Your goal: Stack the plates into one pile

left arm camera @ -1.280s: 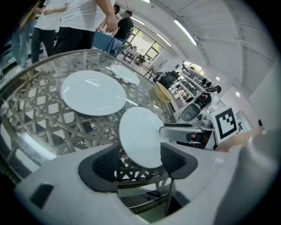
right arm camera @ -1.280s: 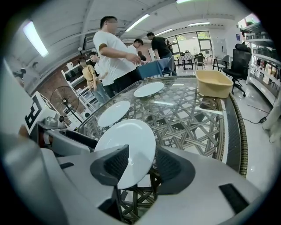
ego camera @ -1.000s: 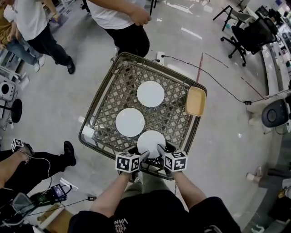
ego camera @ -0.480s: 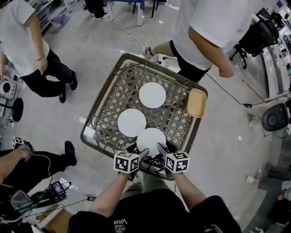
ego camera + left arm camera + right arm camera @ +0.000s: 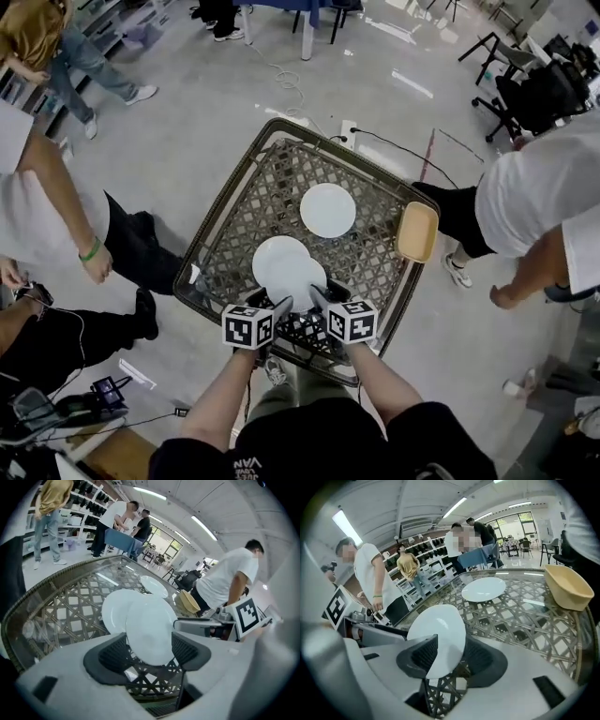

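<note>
In the head view, a glass-topped wicker table [image 5: 246, 197] is seen from above. The left gripper [image 5: 282, 304] and the right gripper [image 5: 316, 294] are held side by side over the table's near edge. The same white held plate [image 5: 300, 279] is grasped by both at its near rim. This plate is carried over the near-right part of the middle plate [image 5: 272, 255], which lies flat at the table's centre. Whether the two plates touch cannot be told. The far plate [image 5: 327, 209] lies apart, toward the far edge. A tan bowl [image 5: 417, 232] is set at the right edge. People are seen standing around the table.

In the left gripper view, the held plate [image 5: 150, 625] is seen tilted between the jaws of the left gripper [image 5: 147, 651], which are closed on its rim. The middle plate [image 5: 112, 611] is partly covered by it. The far plate [image 5: 154, 586] and the bowl [image 5: 187, 602] are seen beyond.

In the right gripper view, the jaws of the right gripper [image 5: 445, 656] are clenched on the held plate [image 5: 440, 627], with one pad in front of it and one behind. The far plate [image 5: 483, 588] lies flat on the table [image 5: 525, 616], and the bowl [image 5: 567, 588] is seen at its right edge.
</note>
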A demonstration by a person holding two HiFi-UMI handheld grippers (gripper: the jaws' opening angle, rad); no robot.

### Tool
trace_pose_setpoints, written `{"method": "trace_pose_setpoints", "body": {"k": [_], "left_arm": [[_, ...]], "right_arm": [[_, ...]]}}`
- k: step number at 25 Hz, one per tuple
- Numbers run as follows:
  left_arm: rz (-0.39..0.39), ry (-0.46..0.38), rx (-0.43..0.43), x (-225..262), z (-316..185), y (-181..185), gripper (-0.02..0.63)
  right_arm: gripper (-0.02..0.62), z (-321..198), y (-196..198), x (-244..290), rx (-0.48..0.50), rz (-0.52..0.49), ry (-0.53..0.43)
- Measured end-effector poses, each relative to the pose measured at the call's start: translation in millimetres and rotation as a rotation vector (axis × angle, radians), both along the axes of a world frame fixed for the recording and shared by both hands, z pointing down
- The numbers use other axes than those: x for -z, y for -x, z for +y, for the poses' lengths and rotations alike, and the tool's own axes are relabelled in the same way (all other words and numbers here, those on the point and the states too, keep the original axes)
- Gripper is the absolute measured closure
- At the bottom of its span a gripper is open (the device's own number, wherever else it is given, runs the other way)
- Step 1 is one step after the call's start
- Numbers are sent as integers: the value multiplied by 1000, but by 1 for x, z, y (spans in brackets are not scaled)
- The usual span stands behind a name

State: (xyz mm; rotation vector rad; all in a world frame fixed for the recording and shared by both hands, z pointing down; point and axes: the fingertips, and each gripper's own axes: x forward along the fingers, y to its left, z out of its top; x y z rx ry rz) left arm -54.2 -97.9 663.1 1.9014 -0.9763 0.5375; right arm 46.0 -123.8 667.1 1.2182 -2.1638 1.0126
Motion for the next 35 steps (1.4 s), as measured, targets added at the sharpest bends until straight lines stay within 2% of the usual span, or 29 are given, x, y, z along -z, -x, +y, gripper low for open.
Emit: {"method": "trace_pose_setpoints", "body": {"k": [7, 18, 26, 35], "left_arm": [[-57, 12, 51, -7, -29, 30, 304], [-116, 4, 61, -14, -45, 34, 302], [-161, -21, 51, -11, -51, 35, 295], [-175, -84, -20, 4, -91, 20, 295]], "right_arm": [[403, -35, 34, -2, 78, 8, -2], [385, -45, 43, -11, 130, -5, 9], [379, -55, 36, -6, 112, -38, -16], [379, -80, -2, -2, 22, -42, -22]]}}
